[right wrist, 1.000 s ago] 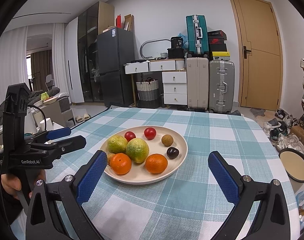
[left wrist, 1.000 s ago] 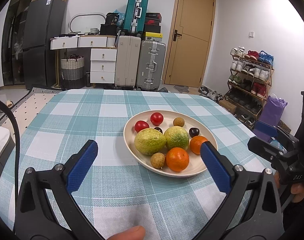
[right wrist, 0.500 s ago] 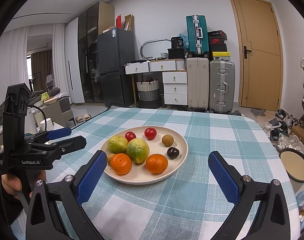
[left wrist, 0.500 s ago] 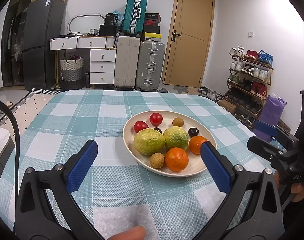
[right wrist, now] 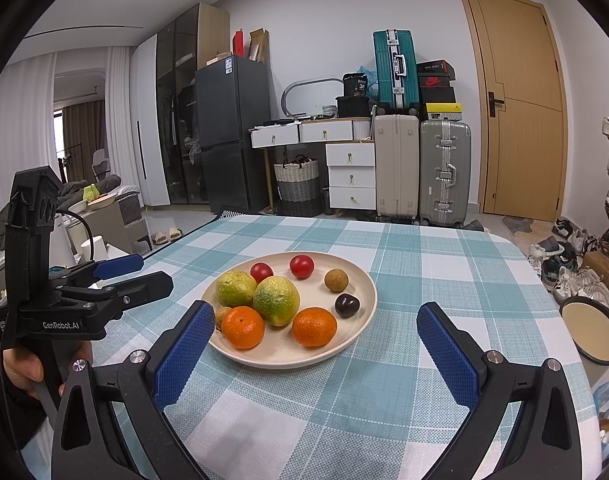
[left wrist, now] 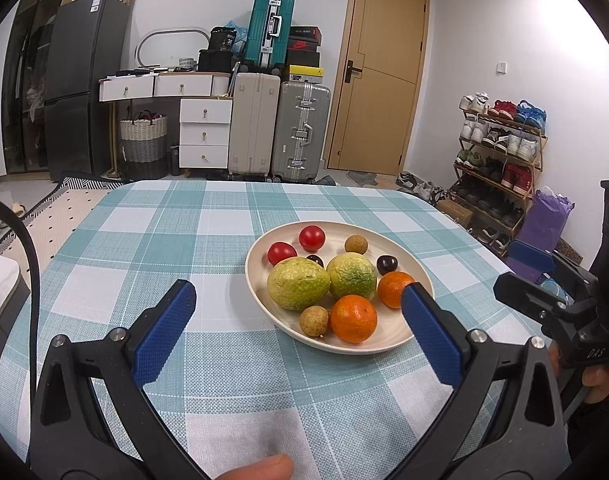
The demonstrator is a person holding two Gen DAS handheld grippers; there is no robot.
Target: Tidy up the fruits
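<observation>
No change is noted over the last second: fruits (left wrist: 336, 280) are gathered on the plate (left wrist: 260, 292), left gripper (left wrist: 298, 308) and right gripper (right wrist: 314, 330) are held spread and empty, so stage remains undetermined.

A cream plate (right wrist: 360, 320) sits on the checked cloth, holding all the fruit. Two yellow-green citrus (right wrist: 276, 300) (right wrist: 235, 288) lie side by side at its middle, touching. Two oranges (right wrist: 243, 327) (right wrist: 314, 327) lie at the near rim. Two red tomatoes (right wrist: 301, 266) (right wrist: 261, 272) sit at the far side. A brown longan (right wrist: 336, 281) and a dark fruit (right wrist: 347, 305), perhaps a cherry, lie to the right. Another longan (left wrist: 313, 321) rests beside one orange.
</observation>
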